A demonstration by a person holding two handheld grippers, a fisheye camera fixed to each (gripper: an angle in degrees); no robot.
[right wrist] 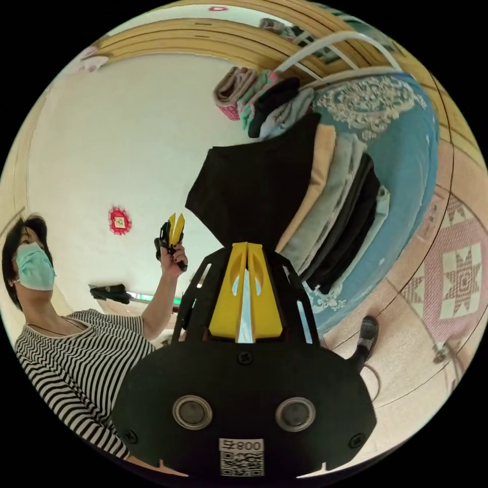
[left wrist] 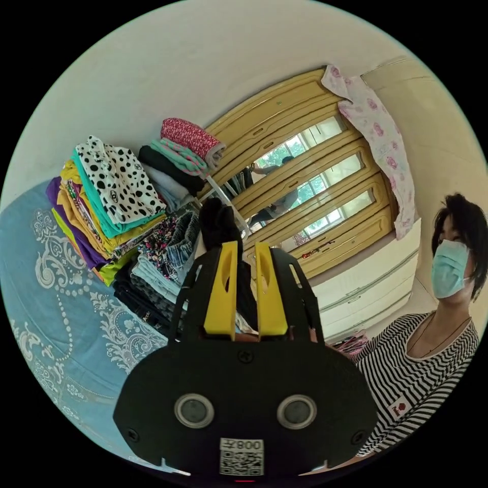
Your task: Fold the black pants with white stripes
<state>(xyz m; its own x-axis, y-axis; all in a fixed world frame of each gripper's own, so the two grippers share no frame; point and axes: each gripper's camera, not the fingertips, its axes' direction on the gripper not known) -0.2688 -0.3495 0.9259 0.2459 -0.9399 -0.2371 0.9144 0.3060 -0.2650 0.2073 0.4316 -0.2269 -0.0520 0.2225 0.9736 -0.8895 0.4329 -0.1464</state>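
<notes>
Fabric (right wrist: 254, 188), black and limp, is clamped at its edge by the right tongs (right wrist: 246, 254); at nine o'clock, left tongs (right wrist: 175, 223) are raised, nipping dark cloth.

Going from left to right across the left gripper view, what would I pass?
Blue bedspread → stack of folded clothes → left gripper holding dark cloth → wooden window frame → pink flowered cloth → person in a striped shirt.
</notes>
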